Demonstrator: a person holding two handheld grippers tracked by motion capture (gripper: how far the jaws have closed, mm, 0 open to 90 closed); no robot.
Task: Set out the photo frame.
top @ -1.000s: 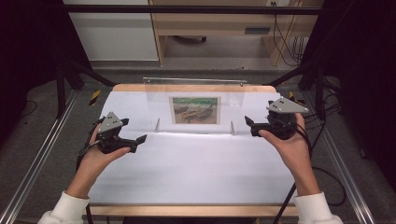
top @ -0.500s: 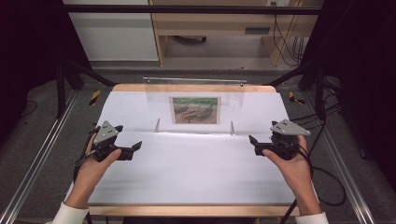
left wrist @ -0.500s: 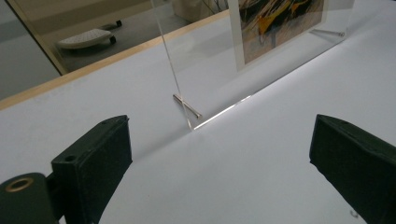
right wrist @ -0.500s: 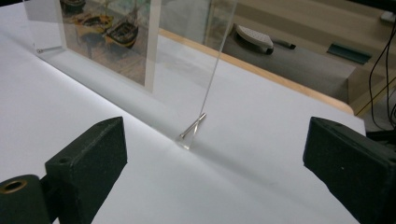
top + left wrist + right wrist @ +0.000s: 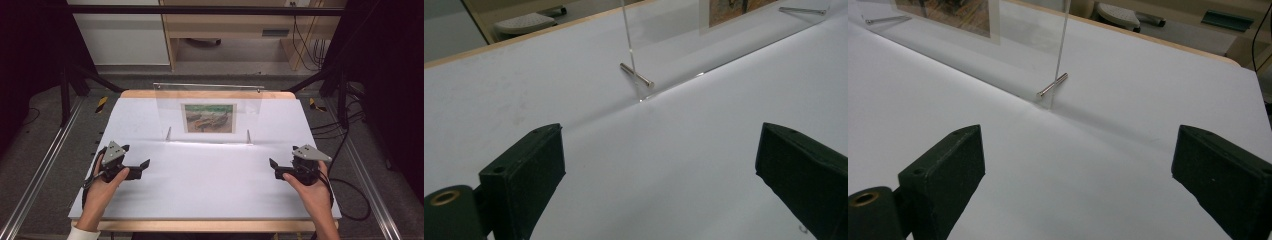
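In the left gripper view, the top edge is cutting off the clear acrylic stand [image 5: 724, 45] and all but a corner of its picture [image 5: 736, 10], whose subject is staying too blurred to tell. In the right gripper view, the picture [image 5: 948, 15] is likewise running out of frame. In the high view, the bottom edge is cropping both forearms.

Ahead, upright clear panel [image 5: 210, 112]; elsewhere seemingly open.

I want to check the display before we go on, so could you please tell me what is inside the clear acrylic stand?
The clear acrylic stand holds a printed picture in brown and green tones, upright and facing the person. Its back is out of sight.
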